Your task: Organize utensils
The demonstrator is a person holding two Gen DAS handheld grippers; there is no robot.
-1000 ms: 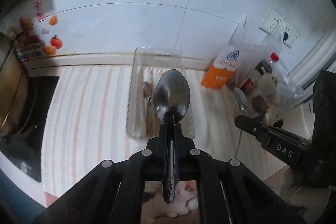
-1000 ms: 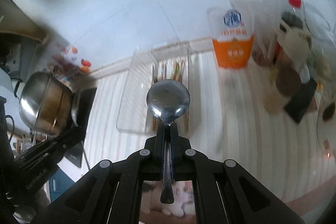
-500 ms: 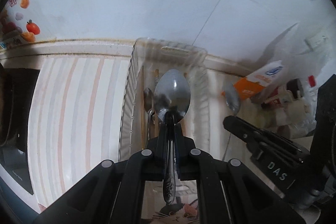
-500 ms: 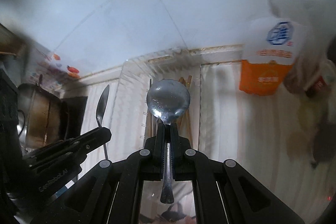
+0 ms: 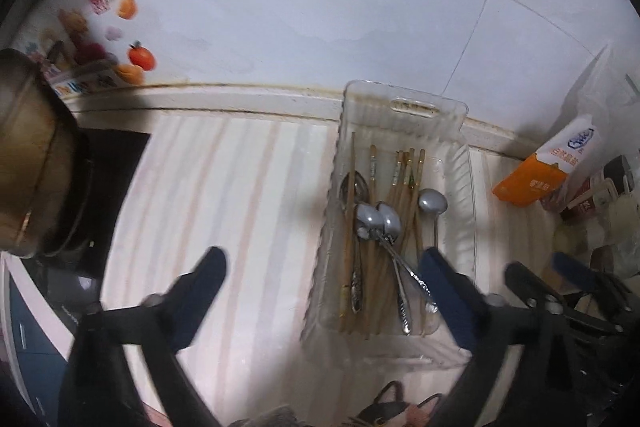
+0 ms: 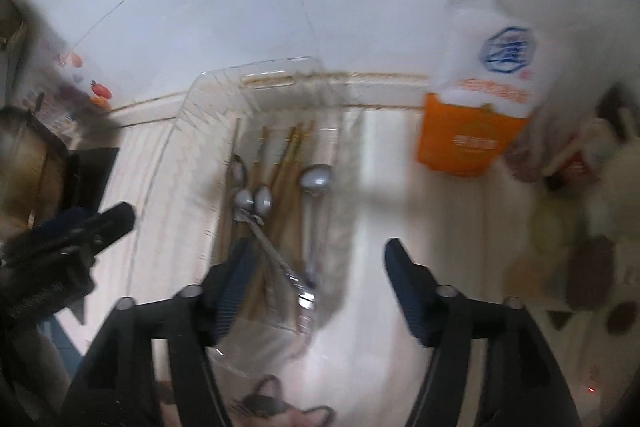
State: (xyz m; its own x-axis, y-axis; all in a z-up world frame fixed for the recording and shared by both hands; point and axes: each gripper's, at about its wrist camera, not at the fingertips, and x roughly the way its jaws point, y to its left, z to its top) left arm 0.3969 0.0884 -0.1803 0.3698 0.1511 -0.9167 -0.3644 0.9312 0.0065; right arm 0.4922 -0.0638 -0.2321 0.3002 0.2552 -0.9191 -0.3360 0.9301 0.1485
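Observation:
A clear plastic tray (image 5: 456, 167) stands on the striped counter against the wall and holds several wooden chopsticks (image 5: 404, 187) and several metal spoons (image 5: 384, 223). My left gripper (image 5: 324, 267) is open and empty, its fingers spread wide in front of the tray's near end. My right gripper (image 6: 316, 259) is open and empty just right of the tray (image 6: 188, 131), where the spoons (image 6: 256, 203) and chopsticks (image 6: 288, 155) also show. The right gripper's fingers (image 5: 532, 287) show at the right edge of the left wrist view.
An orange and white carton (image 5: 548, 167) and a cluster of bottles and bags (image 5: 600, 187) stand right of the tray. A metal pot (image 5: 28, 155) sits on a dark stove (image 5: 116, 167) at the left. A tiled wall lies behind. The carton (image 6: 476, 123) looms near the right gripper.
Both grippers held a spoon a moment ago; both have opened and the two spoons now lie in the tray. Both grippers have pulled back from the tray.

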